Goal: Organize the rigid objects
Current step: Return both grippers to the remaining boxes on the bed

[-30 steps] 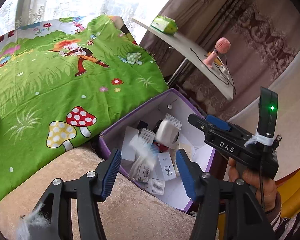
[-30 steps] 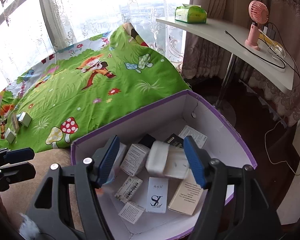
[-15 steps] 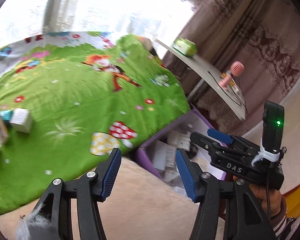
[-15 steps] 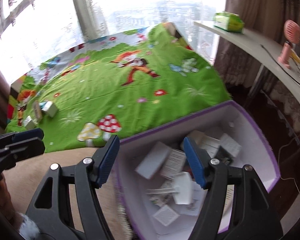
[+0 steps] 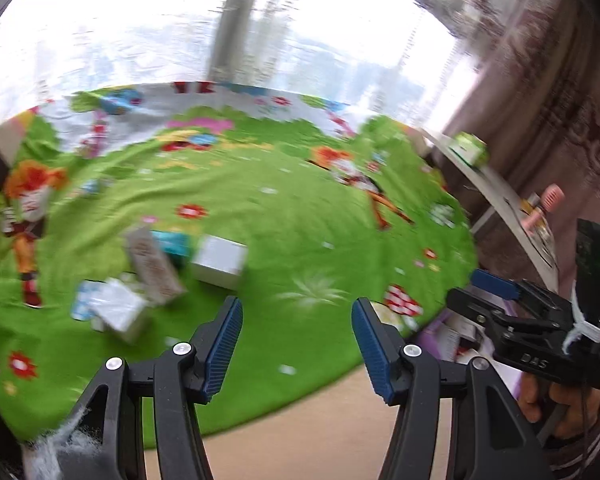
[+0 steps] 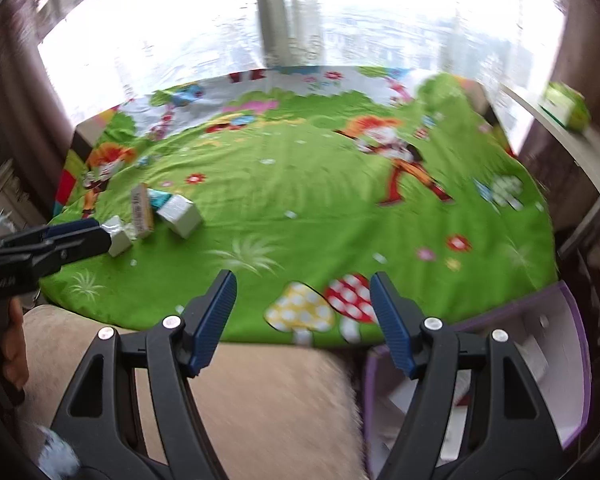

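Several small boxes lie in a cluster on the green cartoon bedspread (image 5: 292,208): a white box (image 5: 220,266), a teal one (image 5: 172,242), a tall printed carton (image 5: 152,266) and a silvery box (image 5: 118,312). The same cluster shows in the right wrist view (image 6: 180,214). My left gripper (image 5: 296,340) is open and empty, just short of the boxes. My right gripper (image 6: 302,320) is open and empty over the bed's near edge. The purple-rimmed storage box (image 6: 572,360) with small cartons inside sits at the lower right; it also shows in the left wrist view (image 5: 452,334).
A beige plush cushion (image 6: 268,400) lies under both grippers. A white shelf (image 5: 496,192) at the right holds a green tissue pack (image 5: 468,148) and a pink fan (image 5: 548,204). A bright window with lace curtains is behind the bed.
Both grippers have swung left, away from the purple-rimmed box toward the cluster of small boxes on the bedspread. Both stay open and empty. The frames now are motion-blurred.
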Demonstrator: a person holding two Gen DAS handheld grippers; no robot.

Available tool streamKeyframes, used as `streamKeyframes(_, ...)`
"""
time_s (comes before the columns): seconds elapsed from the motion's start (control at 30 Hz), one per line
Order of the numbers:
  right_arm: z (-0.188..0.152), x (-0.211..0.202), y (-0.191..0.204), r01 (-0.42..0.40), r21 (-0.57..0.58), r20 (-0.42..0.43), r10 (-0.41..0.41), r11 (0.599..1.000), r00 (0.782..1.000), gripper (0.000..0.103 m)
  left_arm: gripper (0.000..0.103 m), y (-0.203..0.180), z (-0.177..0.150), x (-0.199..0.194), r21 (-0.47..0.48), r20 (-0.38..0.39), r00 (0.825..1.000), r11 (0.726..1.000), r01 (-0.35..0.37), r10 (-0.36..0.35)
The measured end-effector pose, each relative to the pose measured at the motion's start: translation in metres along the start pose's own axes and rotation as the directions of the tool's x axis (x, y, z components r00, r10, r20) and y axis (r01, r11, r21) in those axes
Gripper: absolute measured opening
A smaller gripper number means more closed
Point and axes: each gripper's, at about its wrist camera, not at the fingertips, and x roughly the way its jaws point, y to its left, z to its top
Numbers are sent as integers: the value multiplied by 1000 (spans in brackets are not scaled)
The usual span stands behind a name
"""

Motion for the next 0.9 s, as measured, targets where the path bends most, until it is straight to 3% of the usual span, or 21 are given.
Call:
streamKeyframes(0.37, 40, 45, 71, -97, -188, -31, 93, 977, 995, 78, 71, 85, 29, -6, -54, 18, 990, 989, -139, 140)
streamKeyframes(0.57, 57, 75, 102, -150, -265, -70, 136, 952, 988, 78, 73, 127, 19, 7, -115, 2, 980, 973, -199, 201)
streamKeyframes(0.73, 62, 100, 132, -172, -388, -98, 145, 905, 985, 78, 73, 123, 3, 33, -31, -74, 980, 982, -189, 186)
streamKeyframes(0.9, 55, 132, 149, -176, -472, -159, 112, 864, 981, 78, 73, 122, -8, 55, 36, -141, 964, 974, -224, 227)
